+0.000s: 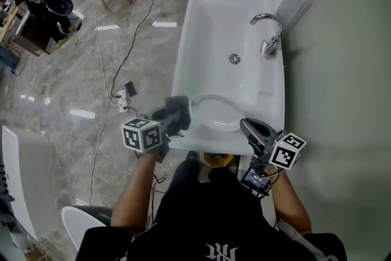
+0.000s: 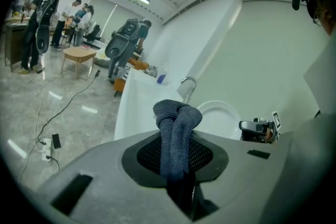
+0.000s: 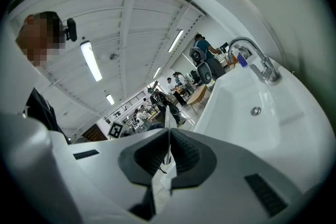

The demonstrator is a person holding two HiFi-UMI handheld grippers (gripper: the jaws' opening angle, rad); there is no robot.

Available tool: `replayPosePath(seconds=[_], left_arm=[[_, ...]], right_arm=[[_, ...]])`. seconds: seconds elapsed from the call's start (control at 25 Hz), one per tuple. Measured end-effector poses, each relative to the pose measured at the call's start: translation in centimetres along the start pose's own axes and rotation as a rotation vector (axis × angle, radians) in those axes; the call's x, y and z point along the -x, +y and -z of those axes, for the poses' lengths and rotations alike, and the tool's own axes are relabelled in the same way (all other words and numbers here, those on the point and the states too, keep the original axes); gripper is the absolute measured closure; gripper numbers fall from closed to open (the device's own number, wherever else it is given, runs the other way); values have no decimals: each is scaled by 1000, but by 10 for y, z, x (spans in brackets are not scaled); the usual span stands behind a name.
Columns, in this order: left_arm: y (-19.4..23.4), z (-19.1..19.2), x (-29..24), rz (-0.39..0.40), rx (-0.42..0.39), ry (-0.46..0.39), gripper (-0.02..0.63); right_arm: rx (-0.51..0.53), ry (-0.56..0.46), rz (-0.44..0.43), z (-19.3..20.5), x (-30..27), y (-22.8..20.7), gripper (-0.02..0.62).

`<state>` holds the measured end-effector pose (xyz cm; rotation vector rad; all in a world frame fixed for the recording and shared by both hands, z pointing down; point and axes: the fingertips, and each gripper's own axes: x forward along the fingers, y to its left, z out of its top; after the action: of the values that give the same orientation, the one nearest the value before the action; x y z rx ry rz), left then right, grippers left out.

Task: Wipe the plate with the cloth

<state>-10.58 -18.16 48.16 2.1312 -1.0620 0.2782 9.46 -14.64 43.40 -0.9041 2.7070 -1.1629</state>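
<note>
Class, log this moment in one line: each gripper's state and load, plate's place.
left gripper: shut on cloth | right gripper: shut on plate rim | plate: near end of sink

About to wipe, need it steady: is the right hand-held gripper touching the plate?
Touching. The right gripper view shows the right hand-held gripper shut on the plate, pinching its thin white rim.

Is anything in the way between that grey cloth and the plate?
Nothing visible. The cloth, in the left gripper, is close beside the plate, which the right gripper holds at the sink's near end.
</note>
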Motion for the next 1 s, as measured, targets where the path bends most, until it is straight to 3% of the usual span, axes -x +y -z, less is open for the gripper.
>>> replayPosePath(seconds=[0.12,0.24,0.52,0.64,1.0], left_arm=[[11,3,14,4,23,-32,543],[9,7,22,56,15,-78,543],[-12,13,27,280,24,-180,543],[-17,15,28,338,21,-196,543],[-21,20,24,402,9,-159,543]], right_arm=[[-89,18,37,11,-1,-26,584],[-188,84,68,37,-6,-55,584],[-388,187,95,89,-24,-89,584],[-416,221,102,101,-32,-99,584],[-433,289,140,118,-38,-124,584]])
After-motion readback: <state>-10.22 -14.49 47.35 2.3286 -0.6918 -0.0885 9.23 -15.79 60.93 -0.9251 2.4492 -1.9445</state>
